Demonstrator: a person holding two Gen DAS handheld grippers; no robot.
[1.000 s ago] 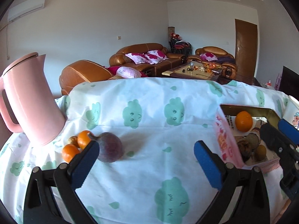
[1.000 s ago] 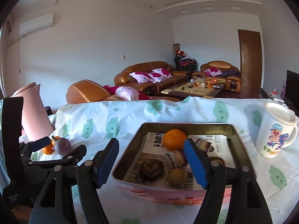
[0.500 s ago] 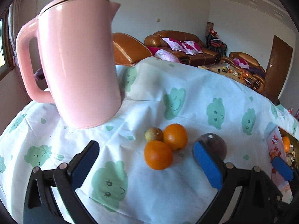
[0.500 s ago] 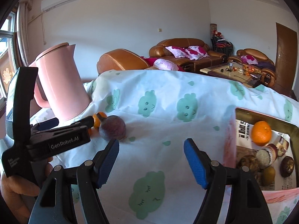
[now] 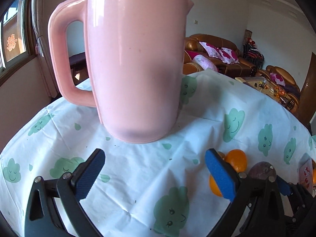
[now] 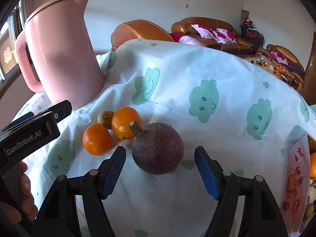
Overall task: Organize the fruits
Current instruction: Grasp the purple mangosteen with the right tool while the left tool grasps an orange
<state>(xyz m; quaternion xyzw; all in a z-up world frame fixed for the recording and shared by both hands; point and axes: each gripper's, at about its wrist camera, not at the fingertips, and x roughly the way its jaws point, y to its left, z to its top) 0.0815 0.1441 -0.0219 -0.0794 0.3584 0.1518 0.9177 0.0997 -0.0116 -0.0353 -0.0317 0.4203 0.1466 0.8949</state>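
While its jaws gape, the right tool flanks the purple fruit.

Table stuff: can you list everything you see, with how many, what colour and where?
jug: one, pink, far left on the cloth.
cloth: one, white with green clouds, covers the table.
oranges: two, orange, touching each other in front of the jug.
small fruit: one, brownish, behind the oranges.
purple fruit: one, dark purple, just ahead of the right fingers.
tin: one, pink side, right edge, more fruit inside.
sofas: brown, pink cushions, beyond the table.
left gripper: black, blue fingers, open, facing the jug.
right gripper: black, blue fingers, open, nothing held.
hand: one, lower left, holding the left gripper.
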